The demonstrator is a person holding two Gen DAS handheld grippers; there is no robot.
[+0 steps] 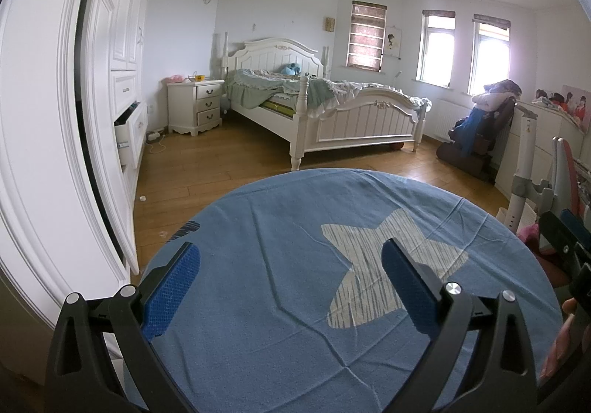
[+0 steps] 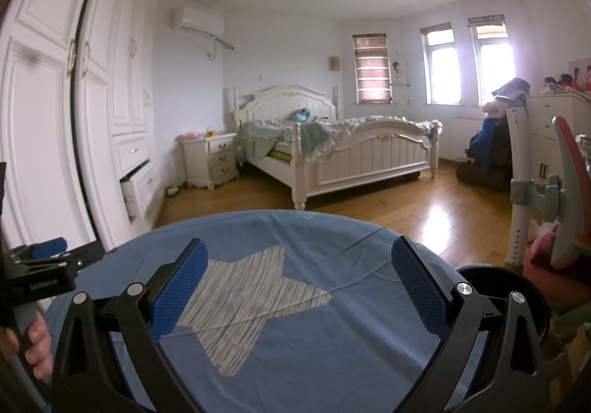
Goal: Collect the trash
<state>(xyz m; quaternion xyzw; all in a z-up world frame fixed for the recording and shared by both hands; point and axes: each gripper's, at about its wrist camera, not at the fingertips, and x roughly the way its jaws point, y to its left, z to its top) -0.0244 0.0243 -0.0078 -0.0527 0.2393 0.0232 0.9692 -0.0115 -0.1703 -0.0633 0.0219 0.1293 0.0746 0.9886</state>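
My left gripper [image 1: 291, 280] is open and empty, held above a blue cloth [image 1: 280, 228] with a pale star print [image 1: 391, 265]. My right gripper [image 2: 301, 280] is open and empty above the same cloth [image 2: 332, 339], to the right of the left one. The left gripper also shows at the left edge of the right wrist view [image 2: 40, 265]. A small white scrap [image 1: 142, 197] lies on the wooden floor near the wardrobe. A round black bin rim [image 2: 517, 287] shows at the cloth's right edge. No trash lies on the cloth.
A white wardrobe [image 1: 55, 117] with a drawer [image 1: 127, 132] pulled out runs along the left. A white bed [image 1: 325, 106] and nightstand [image 1: 195, 104] stand at the back. A red chair [image 2: 569, 198], a white desk leg [image 2: 521, 191] and piled clothes [image 1: 487, 117] are at the right.
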